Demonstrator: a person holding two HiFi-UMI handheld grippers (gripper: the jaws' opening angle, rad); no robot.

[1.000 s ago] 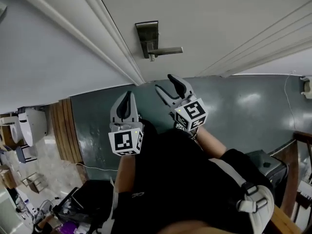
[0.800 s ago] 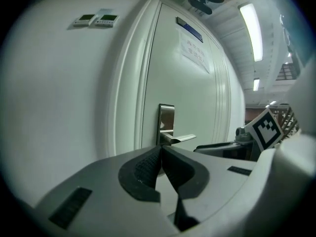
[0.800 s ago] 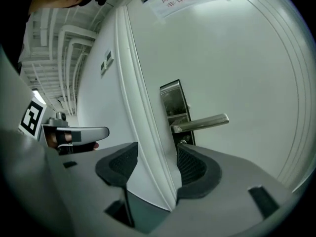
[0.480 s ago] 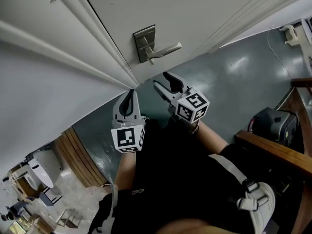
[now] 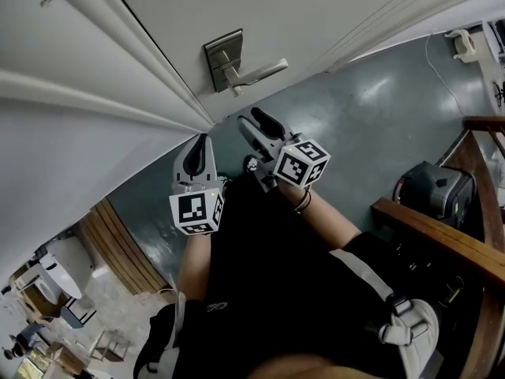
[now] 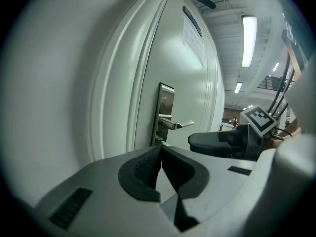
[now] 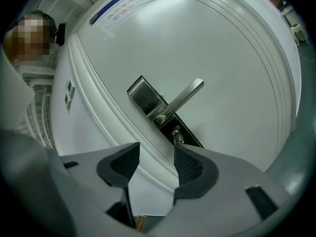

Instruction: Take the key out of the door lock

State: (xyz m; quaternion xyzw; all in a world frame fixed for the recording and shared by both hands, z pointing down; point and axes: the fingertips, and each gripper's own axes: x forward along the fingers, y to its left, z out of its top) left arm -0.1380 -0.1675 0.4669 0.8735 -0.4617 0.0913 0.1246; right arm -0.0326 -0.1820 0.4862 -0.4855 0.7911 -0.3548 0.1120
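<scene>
The small metal key [image 7: 177, 136] sticks out of the lock in the dark lower part of the steel plate [image 7: 145, 98], just under the lever handle [image 7: 181, 99]. My right gripper [image 7: 156, 149] is open a short way in front of the key. Its jaws have just been closing a little, with nothing between them. The key shows just above the right pad [image 7: 188, 166]. My left gripper [image 6: 161, 146] is shut and empty, left of the right gripper [image 6: 222, 141] and pointing at the plate [image 6: 166, 111]. In the head view both grippers [image 5: 202, 144] [image 5: 251, 119] hover below the handle [image 5: 256, 72].
The white door [image 5: 316, 14] has raised mouldings, and its frame [image 5: 118, 61] runs along the left. A paper notice [image 7: 123, 6] is stuck higher up the door. A wooden railing [image 5: 442, 235] and a dark bag [image 5: 430, 186] stand to the right on the grey-green floor [image 5: 371, 125].
Both grippers have come a little nearer the door, below the handle. The right gripper has rolled, so its marker cube shows a different face. The head view has swung.
</scene>
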